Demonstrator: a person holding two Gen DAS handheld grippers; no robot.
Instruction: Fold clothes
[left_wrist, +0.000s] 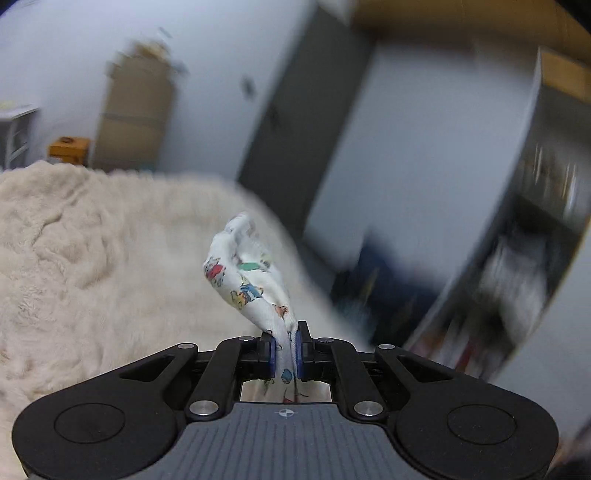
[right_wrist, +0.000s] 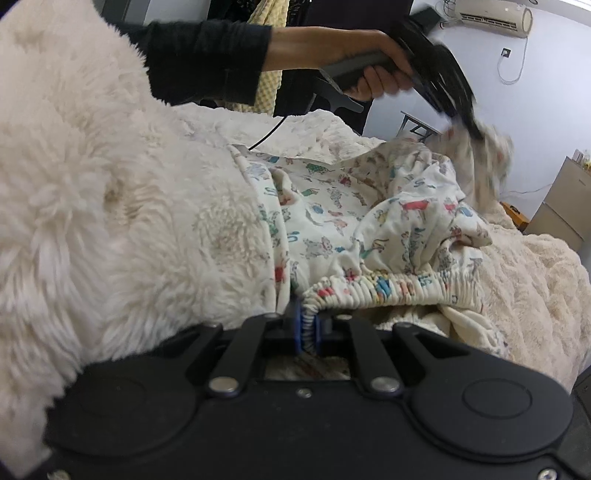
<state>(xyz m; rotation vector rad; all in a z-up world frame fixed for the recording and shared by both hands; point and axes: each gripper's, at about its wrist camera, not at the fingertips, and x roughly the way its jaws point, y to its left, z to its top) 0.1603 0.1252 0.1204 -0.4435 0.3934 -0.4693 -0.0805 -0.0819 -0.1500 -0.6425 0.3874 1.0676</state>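
A white garment printed with small coloured animals (right_wrist: 351, 221) lies crumpled on a fluffy cream blanket (right_wrist: 110, 184). My right gripper (right_wrist: 306, 328) is shut on its elastic waistband (right_wrist: 399, 288), low at the blanket. My left gripper (left_wrist: 286, 339) is shut on a bunched end of the same garment (left_wrist: 247, 273) and holds it up in the air. In the right wrist view the left gripper (right_wrist: 469, 129) shows at the upper right, held by a hand (right_wrist: 369, 62), lifting the far end of the garment.
The cream blanket (left_wrist: 74, 258) covers the bed. A grey wardrobe (left_wrist: 295, 110) and shelves (left_wrist: 535, 240) stand beyond the bed, blurred. A tan cabinet (left_wrist: 133, 110) and an orange box (left_wrist: 68, 147) stand by the far wall. A black cable (right_wrist: 273, 129) runs over the blanket.
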